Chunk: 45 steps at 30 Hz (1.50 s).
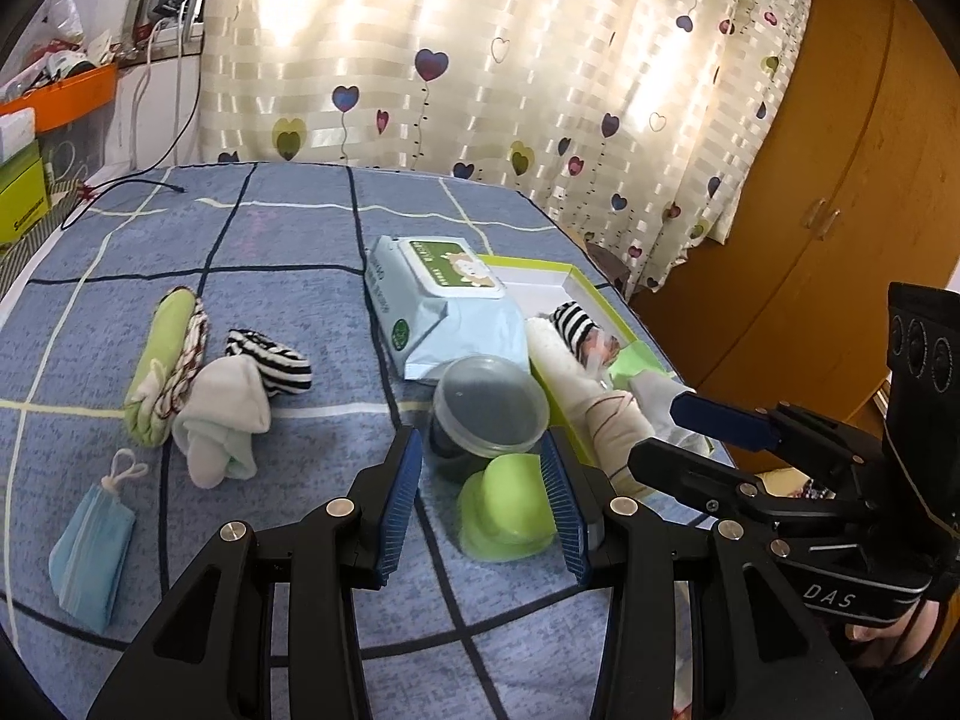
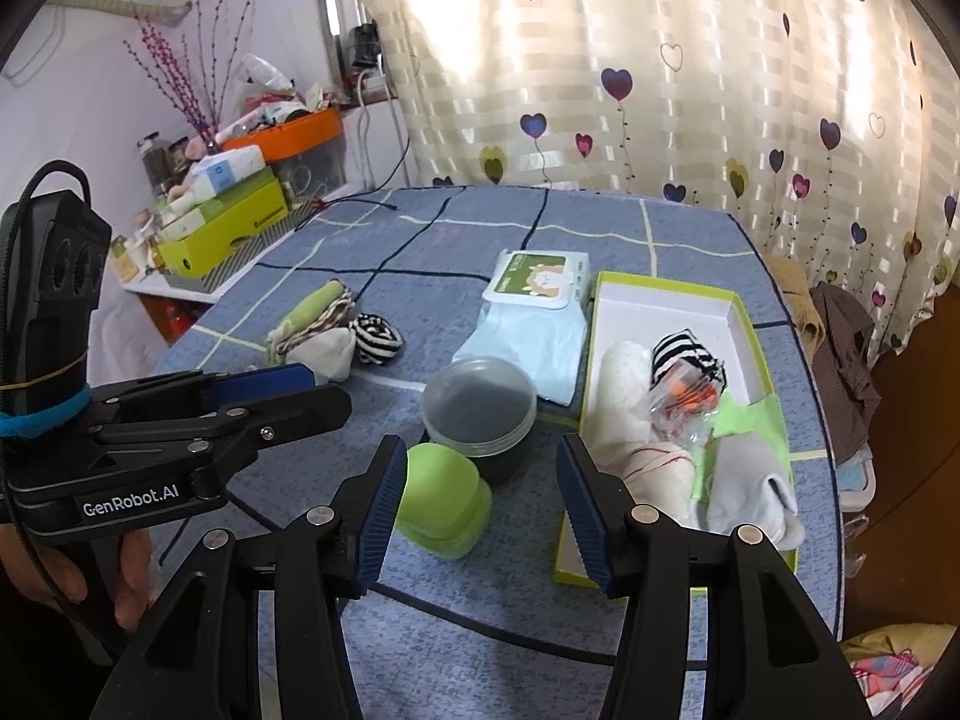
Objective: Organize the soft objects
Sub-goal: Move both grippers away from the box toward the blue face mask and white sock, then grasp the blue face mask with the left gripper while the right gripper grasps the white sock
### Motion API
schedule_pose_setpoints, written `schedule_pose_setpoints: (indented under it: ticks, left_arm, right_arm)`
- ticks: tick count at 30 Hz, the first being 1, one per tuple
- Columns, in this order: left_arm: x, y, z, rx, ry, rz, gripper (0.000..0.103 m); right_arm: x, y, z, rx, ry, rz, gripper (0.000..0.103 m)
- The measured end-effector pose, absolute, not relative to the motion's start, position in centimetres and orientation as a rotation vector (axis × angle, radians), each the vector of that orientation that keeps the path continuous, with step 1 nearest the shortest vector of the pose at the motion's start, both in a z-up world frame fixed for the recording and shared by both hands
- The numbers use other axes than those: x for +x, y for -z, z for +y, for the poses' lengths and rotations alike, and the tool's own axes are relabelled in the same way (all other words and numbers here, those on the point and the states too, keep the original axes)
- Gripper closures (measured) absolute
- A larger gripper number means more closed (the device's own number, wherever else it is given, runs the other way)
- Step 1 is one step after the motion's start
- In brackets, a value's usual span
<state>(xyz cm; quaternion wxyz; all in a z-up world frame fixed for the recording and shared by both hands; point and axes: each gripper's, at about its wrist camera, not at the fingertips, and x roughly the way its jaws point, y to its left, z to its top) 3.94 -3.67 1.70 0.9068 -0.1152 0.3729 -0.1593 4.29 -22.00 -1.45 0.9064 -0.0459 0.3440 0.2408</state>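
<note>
The blue checked bedspread fills the middle of both views, with the heart-print curtain across the top. On it, at right centre of the right wrist view, lies the green box, open and already partly filled: a white rolled cloth, a striped sock, a crinkly clear packet and a grey-white sock lie inside. Just left of the box sits the pack of wet wipes. Below it, a round lidded tub touches a small green case.

Left of centre in the left wrist view wait the loose soft things: a green rolled cloth, a white sock, a second striped sock, and, lower left, a blue face mask.

The left gripper stands with its jaws apart, the green case between them but untouched. The right gripper is also apart and empty, low in its frame between the case and the box.

The step in hand looks like reaching for the next item. Since the case and tub seem hard, the next move probably calls for swinging left towards the socks, closing on one, and carrying it to the box.
</note>
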Motion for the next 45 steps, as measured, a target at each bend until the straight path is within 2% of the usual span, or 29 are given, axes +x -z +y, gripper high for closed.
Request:
schedule_pose_setpoints:
  ticks: [30, 45]
  left_arm:
    - [2.0, 2.6, 10.4, -0.341, 0.018, 0.795, 0.06]
    - [2.1, 5.4, 14.8, -0.29, -0.027, 0.859, 0.06]
  right_arm:
    - [6.1, 1.9, -13.2, -0.187, -0.644, 0.736, 0.052]
    - [9.7, 4.8, -5.5, -0.222, -0.727, 0.833, 0.052]
